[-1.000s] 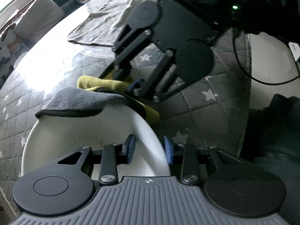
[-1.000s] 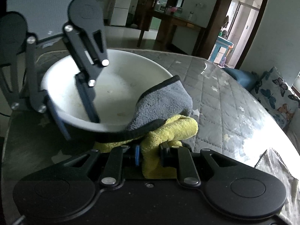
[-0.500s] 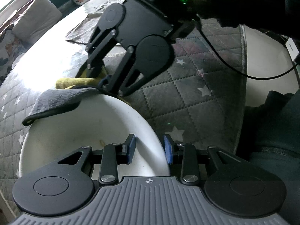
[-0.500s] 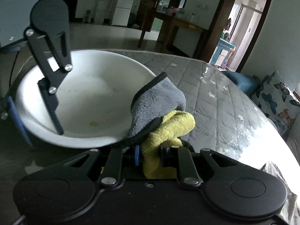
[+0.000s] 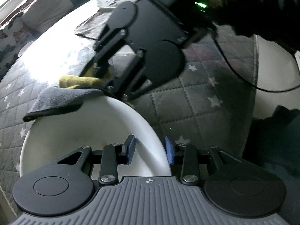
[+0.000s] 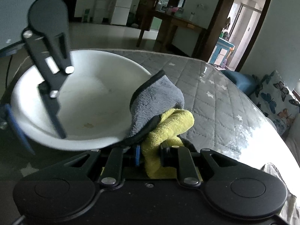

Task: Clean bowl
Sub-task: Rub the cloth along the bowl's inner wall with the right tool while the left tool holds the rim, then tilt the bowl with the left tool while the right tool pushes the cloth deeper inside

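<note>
A white bowl (image 5: pixel 75 131) with yellowish stains near its bottom is held tilted. My left gripper (image 5: pixel 150 149) is shut on the bowl's near rim, one blue pad inside and one outside. In the right wrist view the bowl (image 6: pixel 93 93) faces me, and the left gripper (image 6: pixel 39 131) straddles its left rim. My right gripper (image 6: pixel 150 153) is shut on a grey and yellow cloth (image 6: pixel 159 101). The cloth's grey flap drapes over the bowl's edge. From the left wrist the cloth (image 5: pixel 61 99) lies on the far rim under the right gripper (image 5: pixel 112 88).
The table (image 5: pixel 196 101) has a grey quilted cover with stars. A second grey cloth (image 5: pixel 93 26) lies further back. A black cable (image 5: pixel 234 69) trails from the right gripper, held by a dark sleeve (image 5: pixel 262 9). Butterfly cushions (image 6: pixel 277 97) sit beyond the table.
The right gripper with the cloth swung left along the bowl's far rim, then came back a little. The grey flap stayed on the rim. The left gripper kept its hold.
</note>
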Motion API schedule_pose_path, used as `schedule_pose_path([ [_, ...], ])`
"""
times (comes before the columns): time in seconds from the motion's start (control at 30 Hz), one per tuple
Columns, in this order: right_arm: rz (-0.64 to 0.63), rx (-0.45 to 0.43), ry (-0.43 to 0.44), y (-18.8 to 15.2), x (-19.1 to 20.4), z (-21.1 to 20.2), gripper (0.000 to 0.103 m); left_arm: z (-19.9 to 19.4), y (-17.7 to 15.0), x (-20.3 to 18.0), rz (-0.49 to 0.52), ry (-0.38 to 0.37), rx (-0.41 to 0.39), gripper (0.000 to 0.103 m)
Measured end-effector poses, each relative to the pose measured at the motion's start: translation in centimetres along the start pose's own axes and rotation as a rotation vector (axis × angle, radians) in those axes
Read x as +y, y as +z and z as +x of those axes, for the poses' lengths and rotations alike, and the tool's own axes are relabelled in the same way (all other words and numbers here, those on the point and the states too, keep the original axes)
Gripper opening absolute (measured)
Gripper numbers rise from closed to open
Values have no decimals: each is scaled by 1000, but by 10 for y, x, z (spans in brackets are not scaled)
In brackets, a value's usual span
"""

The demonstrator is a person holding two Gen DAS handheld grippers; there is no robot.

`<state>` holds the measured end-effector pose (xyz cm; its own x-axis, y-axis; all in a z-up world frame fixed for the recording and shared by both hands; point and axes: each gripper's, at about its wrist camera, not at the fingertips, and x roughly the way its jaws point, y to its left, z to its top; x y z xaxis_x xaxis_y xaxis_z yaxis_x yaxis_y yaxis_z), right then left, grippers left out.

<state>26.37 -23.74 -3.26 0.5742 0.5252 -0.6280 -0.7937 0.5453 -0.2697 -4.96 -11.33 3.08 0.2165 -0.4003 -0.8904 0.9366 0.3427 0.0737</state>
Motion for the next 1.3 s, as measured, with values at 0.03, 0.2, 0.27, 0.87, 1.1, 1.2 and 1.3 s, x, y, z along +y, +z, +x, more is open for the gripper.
schedule_pose_path([
  [0.03,0,0,1,0,0,0,22,1,2,1,-10,3,1,37],
  [0.2,1,1,6,0,2,-2,22,5,10,5,-42,17,6,40],
  [0.27,1,1,9,0,3,-2,22,7,11,5,-36,22,10,40],
  [0.87,3,2,28,0,10,-8,22,-4,-10,-6,67,-20,-10,35],
  [1.1,6,2,33,0,11,-8,22,-3,-13,-4,62,-27,-20,36],
  [1.2,17,2,26,2,3,-2,22,-4,-14,-5,59,-29,-24,36],
  [1.3,33,0,20,4,-3,4,22,-4,-11,-8,55,-29,-25,36],
])
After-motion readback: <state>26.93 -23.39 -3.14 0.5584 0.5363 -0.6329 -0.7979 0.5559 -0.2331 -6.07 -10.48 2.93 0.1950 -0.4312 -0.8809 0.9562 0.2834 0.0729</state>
